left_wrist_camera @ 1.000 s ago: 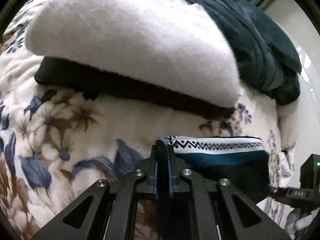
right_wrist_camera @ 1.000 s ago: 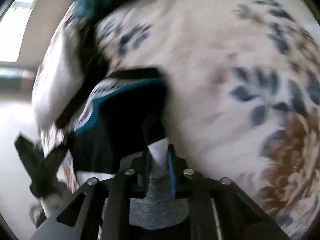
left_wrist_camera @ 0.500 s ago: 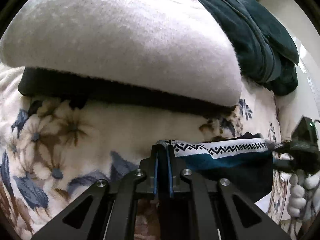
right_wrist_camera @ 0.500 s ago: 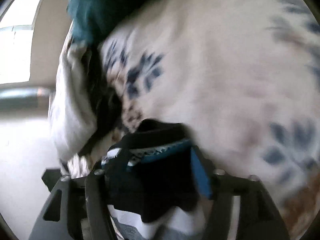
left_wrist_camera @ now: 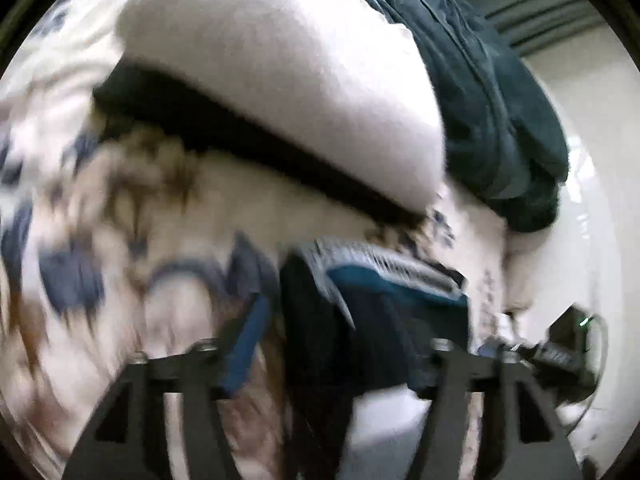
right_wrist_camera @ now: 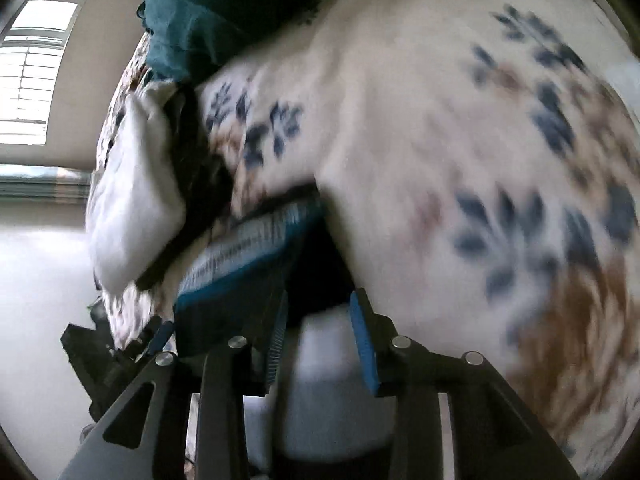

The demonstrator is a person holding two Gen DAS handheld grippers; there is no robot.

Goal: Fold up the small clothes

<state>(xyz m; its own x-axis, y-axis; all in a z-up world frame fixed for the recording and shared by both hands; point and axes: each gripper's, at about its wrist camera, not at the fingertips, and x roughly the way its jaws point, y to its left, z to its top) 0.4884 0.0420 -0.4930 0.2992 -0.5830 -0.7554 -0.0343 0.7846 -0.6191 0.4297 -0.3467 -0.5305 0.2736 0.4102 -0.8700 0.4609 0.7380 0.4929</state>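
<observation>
From the left wrist, the left tongs (left_wrist_camera: pixel 336 344) stand apart and are opening, with the small dark garment (left_wrist_camera: pixel 384 320) lying between the two arms; its white patterned waistband (left_wrist_camera: pixel 384 260) and a teal stripe face up, and through the blur the blue pads seem clear of the cloth. The garment rests on the floral blanket (left_wrist_camera: pixel 120 240), just in front of a folded white fleece (left_wrist_camera: pixel 280 80) stacked on a dark layer, with a teal garment (left_wrist_camera: pixel 480 100) heaped behind. The other tool shows at the right edge. From the right wrist, the right tongs (right_wrist_camera: pixel 324 340) are also parted and opening, the same garment (right_wrist_camera: pixel 240 304) lying at the left pad, its waistband (right_wrist_camera: pixel 256 240) towards the white fleece (right_wrist_camera: pixel 132 200). Something pale sits between the arms lower down. The floral blanket (right_wrist_camera: pixel 440 120) fills the right side, the teal garment (right_wrist_camera: pixel 208 12) at the top
</observation>
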